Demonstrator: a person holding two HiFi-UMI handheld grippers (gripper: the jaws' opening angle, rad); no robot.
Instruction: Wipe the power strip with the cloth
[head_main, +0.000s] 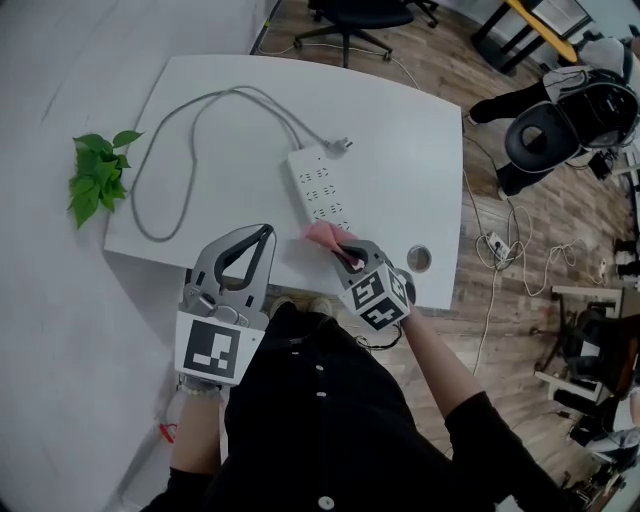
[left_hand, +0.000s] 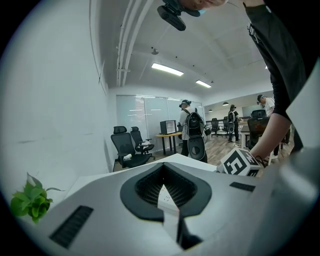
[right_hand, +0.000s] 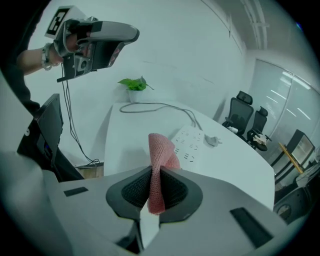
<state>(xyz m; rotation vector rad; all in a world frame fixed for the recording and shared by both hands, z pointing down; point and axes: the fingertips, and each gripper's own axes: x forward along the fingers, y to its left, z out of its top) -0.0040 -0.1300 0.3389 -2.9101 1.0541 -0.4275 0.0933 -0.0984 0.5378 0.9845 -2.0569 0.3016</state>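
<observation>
Two dark ribbed pads of the right gripper (right_hand: 156, 182) are clamped on a pink cloth (right_hand: 160, 150). A fold of it stands up between the jaws and a short end hangs below them. In the head view this gripper (head_main: 345, 250) points at the near end of the white power strip (head_main: 318, 185), with the bunched cloth (head_main: 322, 235) just at that end. Whether cloth and strip touch cannot be told.

The left gripper (left_hand: 165, 182) has its jaws brought together at the tips, with nothing between them. In the head view it (head_main: 262, 232) is held near the front edge of the white table (head_main: 400, 130), to the left of the right gripper and apart from the strip. The right gripper view shows it raised well above the tabletop.

The strip lies at an angle near the table's middle. Its grey cable (head_main: 240, 89) loops out toward the left side, and the plug (head_main: 338, 147) rests just beside the strip's far end. A small green plant (head_main: 98, 172) sits at the table's left edge. A round grommet (head_main: 419, 259) is set in the tabletop to the right of the right gripper.
</observation>
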